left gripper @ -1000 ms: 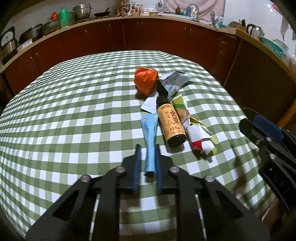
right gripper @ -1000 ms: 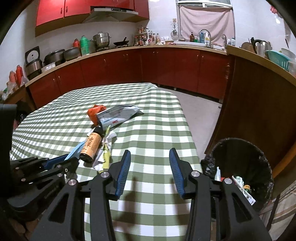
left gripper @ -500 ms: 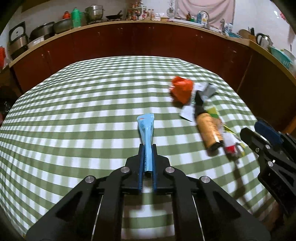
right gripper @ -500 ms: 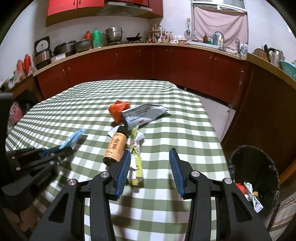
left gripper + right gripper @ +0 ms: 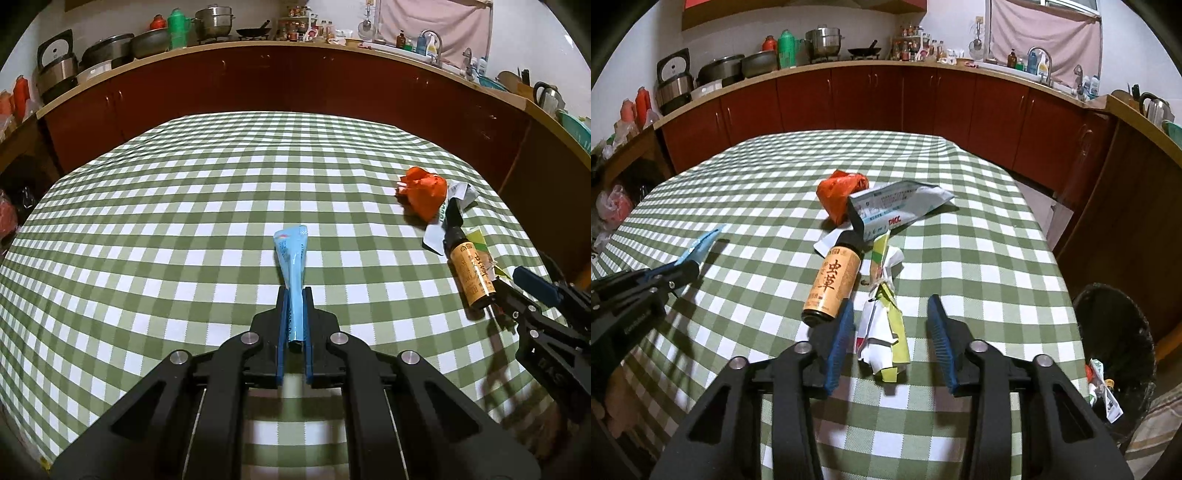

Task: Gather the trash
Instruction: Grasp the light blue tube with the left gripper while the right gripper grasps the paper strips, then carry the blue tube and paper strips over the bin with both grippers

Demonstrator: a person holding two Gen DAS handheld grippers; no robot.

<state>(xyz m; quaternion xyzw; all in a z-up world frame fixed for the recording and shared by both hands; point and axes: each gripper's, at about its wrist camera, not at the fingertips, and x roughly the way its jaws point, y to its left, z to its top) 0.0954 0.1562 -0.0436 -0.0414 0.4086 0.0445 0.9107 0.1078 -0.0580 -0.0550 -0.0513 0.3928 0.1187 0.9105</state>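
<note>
**Two grabs at once, and a bottle in the way**

While the crumpled white-and-yellow paper wrapper point(image 5: 884, 332) lies flat on the green-checked tablecloth point(image 5: 960, 258) near the table's near edge, the right gripper point(image 5: 892, 341) straddles it with its blue pads apart and not yet pressing; its jaws have just been closing. The risk is a poor bite: the wrapper is loose and springy, so the pads may catch only a flap and shed the rest. The left pad also sits just beside the base of the amber glass bottle with the tan label point(image 5: 833, 282), which lies on its side and could be nudged into a roll toward the edge.

Beyond the bottle lie a torn grey-white foil pouch point(image 5: 897, 210) and a crumpled orange plastic bag point(image 5: 840, 194), nearer the table's middle. The left gripper point(image 5: 295, 325) is clamped on a slim light-blue sachet point(image 5: 291, 258), held clear of the cloth; gripped only at one end, it could slip out on the way to the black-lined bin point(image 5: 1115, 350) off the table's right edge.

Compared with a second ago, the sachet was lying against the bottle in the litter pile and is now lifted away from it, and the right gripper, then over bare cloth, now frames the wrapper.
</note>
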